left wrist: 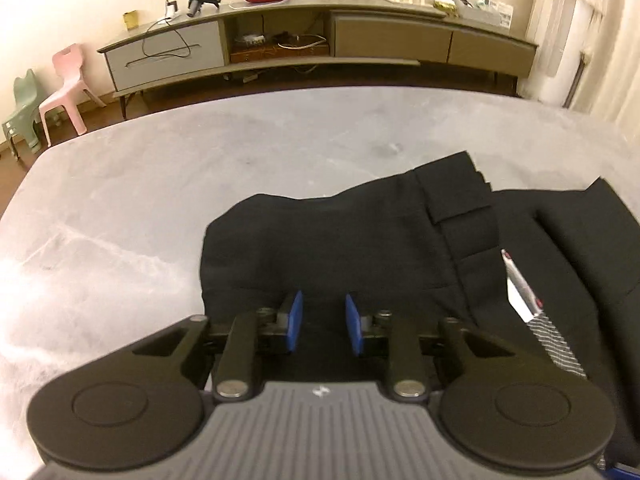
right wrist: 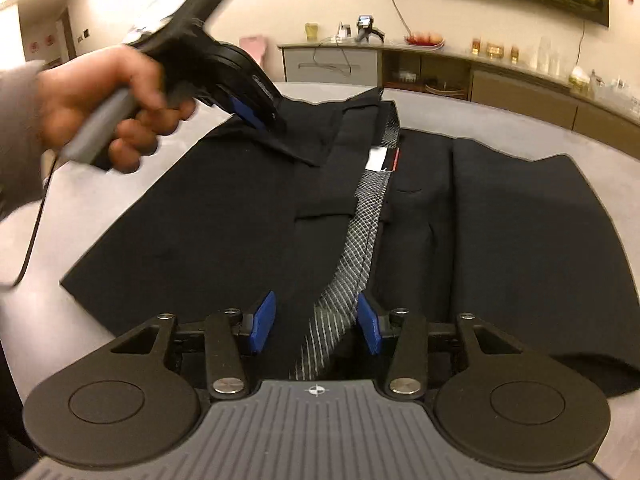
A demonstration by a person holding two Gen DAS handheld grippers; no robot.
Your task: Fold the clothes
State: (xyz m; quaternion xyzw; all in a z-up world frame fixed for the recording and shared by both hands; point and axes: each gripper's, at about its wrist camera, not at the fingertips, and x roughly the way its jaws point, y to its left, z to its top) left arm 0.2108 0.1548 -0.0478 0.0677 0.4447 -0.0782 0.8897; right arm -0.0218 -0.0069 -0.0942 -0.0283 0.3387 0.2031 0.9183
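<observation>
Two grippers over one black garment [right wrist: 200, 240], trousers by the look of the loops and pocket, spread flat on a grey table [right wrist: 520, 120]. Fills the middle of the table, wide from left to right, with a striped lining band [right wrist: 360, 220] running near to far down the centre and a white label [right wrist: 378, 160] at the band's far end.

Right gripper [right wrist: 316, 324] at the near edge, blue pads wide apart on either side of the band, holding nothing. Left gripper [right wrist: 264, 118], gripped by a hand [right wrist: 100, 108], at the far left corner, tips down on a raised flap of cloth. Pads a little apart in its own view, dark cloth between them; cannot tell whether pinched or merely resting.

Probably a fold across the band next, left part over right. Left gripper nearer that flap, already at its edge; right one placed to pin the centre line.

Little in the way: only a dark cable [right wrist: 36, 216] trailing over the left table edge. Sideboard [left wrist: 380, 36] and small chairs [left wrist: 66, 84] well beyond the far side.
</observation>
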